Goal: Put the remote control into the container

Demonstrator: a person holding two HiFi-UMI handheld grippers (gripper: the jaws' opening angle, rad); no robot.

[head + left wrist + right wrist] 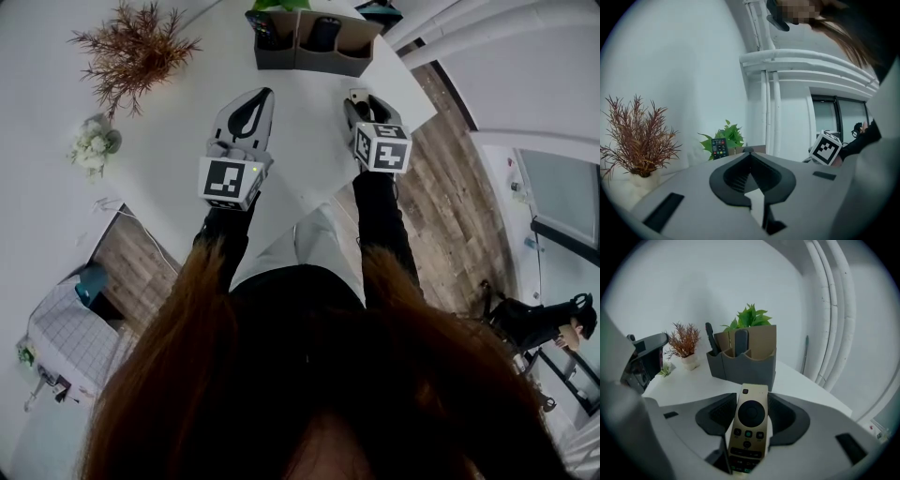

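Jaws of right gripper (750, 401) clamped on gold remote control (749, 430), left gripper (751, 157) pinched closed, empty, container (754, 369) holding dark remotes (741, 342)

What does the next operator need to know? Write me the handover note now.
Left claw: shut, empty, held over the table.
Right claw: closed on the gold remote, angled down toward the container.
Container: at the table's far edge, with dark remotes standing in it.
Done: gold remote picked up.
Left: carry it over, lower it into a compartment, release.
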